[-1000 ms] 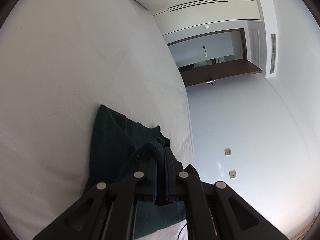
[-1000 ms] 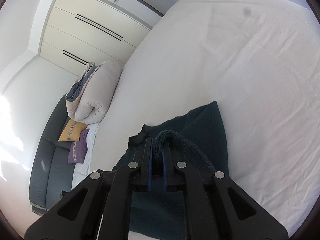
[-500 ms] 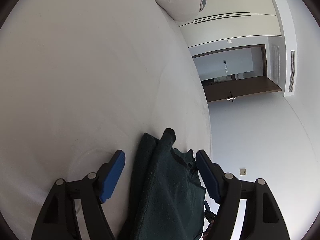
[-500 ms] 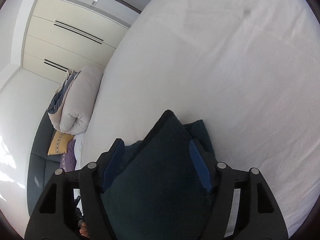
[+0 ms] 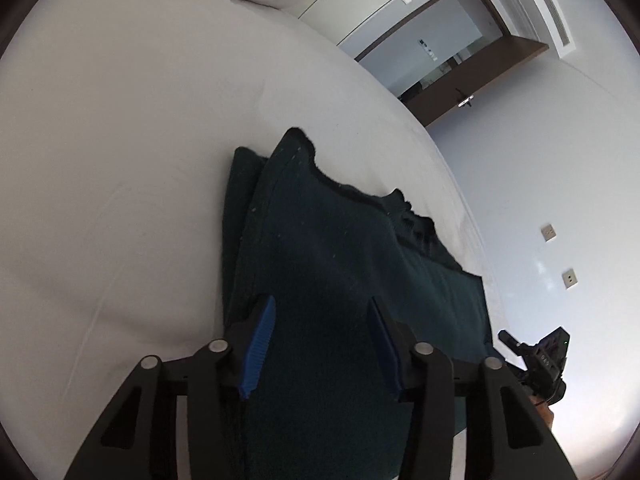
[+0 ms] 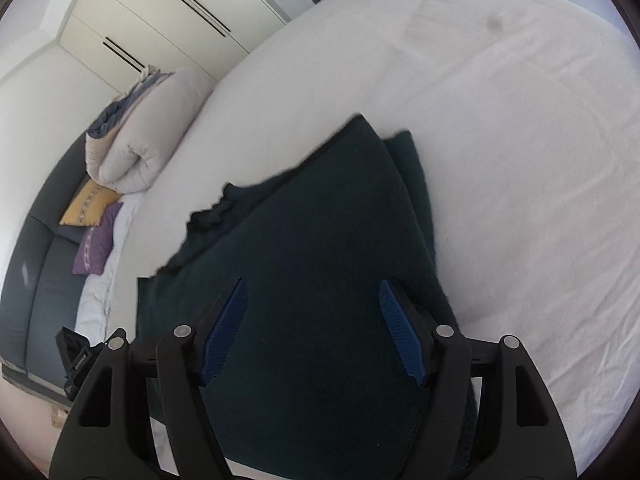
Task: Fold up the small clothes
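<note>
Dark green folded garment lies on the white bed beneath both grippers, left and right, jaws spread wide, holding nothing

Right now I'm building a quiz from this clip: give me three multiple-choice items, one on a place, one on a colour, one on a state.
1. Where does the garment lie?
A. on the white bed
B. on the sofa
C. on the floor

2. What colour are the gripper pads?
A. red
B. blue
C. yellow

3. How do the left gripper and right gripper stand?
A. both shut on cloth
B. only the left open
C. both open, holding nothing

Answers:
1 A, the dark cloth rests on the white sheet in both views.
2 B, blue ribbed pads line each finger.
3 C, each gripper's pads stand wide apart, with the garment lying flat below them.
</note>
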`<state>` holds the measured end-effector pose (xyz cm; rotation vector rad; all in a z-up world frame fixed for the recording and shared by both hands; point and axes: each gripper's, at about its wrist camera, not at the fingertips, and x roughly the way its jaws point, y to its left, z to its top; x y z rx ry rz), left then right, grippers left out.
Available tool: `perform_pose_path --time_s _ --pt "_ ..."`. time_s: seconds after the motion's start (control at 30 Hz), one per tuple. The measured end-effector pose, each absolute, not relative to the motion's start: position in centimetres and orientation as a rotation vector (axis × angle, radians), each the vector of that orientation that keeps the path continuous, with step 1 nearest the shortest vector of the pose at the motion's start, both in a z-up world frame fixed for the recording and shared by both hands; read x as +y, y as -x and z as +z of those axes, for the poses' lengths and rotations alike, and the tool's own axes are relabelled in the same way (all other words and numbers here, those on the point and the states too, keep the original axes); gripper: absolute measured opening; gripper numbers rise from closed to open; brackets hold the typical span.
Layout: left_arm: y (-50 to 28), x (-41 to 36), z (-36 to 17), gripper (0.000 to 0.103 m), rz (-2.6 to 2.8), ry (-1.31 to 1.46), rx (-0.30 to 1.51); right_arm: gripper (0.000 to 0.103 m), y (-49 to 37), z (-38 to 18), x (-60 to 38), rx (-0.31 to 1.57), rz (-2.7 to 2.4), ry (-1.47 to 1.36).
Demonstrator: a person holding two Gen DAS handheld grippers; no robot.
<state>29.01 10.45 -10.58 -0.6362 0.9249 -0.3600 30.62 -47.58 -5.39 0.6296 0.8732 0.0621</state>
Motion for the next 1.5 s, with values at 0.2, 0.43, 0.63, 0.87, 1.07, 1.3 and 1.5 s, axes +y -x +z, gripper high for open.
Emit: perform_pose_path --time_s 0.2,0.43,0.63,0.87,1.07,1.3,1.5 --pt "-26.9 11.3 -11.5 0.024 -0.342 0.608 0.943 0.063 -26.6 -5.3 -47.2 0.797 0.047 -0.645" --pt "-23.1 11.2 -9.0 0.059 -0.308 0.560 0.854 0.066 -22.4 -3.3 -45.3 0.734 0.022 -0.518" --pt "-21.6 8.0 -9.6 0.063 -0.293 0.399 0.928 0.065 -21.8 -6.8 -45.2 0.840 0.030 -0.571" --pt "-21.0 7.7 -6.9 0.060 -0.288 0.358 0.896 0.065 -17.6 -6.2 -46.6 0.840 0.015 -0.563" --pt "-25.4 3.7 -2.7 0.060 -0.368 0.281 0.772 0.065 -18.4 -1.9 -45.5 0.754 0.144 -0.638" --pt "-32.7 1.5 -5.8 0.060 -0.310 0.221 0.838 0.065 -27.9 -3.0 -40.1 0.789 0.375 -0.764" --pt "-33.5 5.5 -10.2 0.057 -0.318 0.375 0.842 0.063 -36.2 -7.3 -39.2 0.863 0.354 -0.879"
